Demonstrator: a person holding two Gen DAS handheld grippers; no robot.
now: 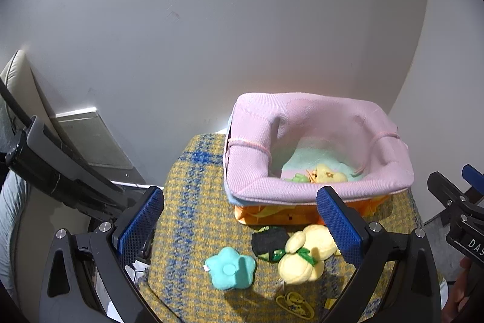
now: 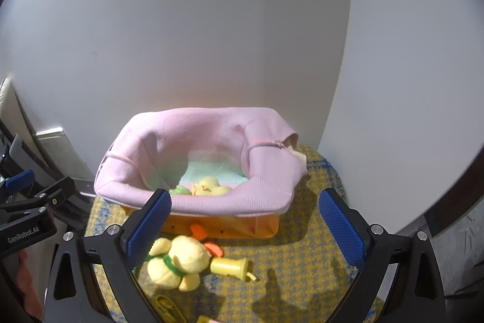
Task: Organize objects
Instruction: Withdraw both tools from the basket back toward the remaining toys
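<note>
Both grippers, left [image 1: 240, 220] and right [image 2: 245, 224], were spread wide and empty. A yellow plush [image 2: 178, 262] lay at six o'clock of the pink basket [image 2: 230, 202]; pinching its body squarely would probably lift it cleanly.

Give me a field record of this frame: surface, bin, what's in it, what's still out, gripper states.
surface: yellow-blue woven mat
bin: pink fabric basket, at the mat's far side
in bin: small yellow plush, green item
still out: teal flower plush, yellow duck plush, black-green toy, yellow toy bottle
left gripper: open, empty
right gripper: open, empty
</note>
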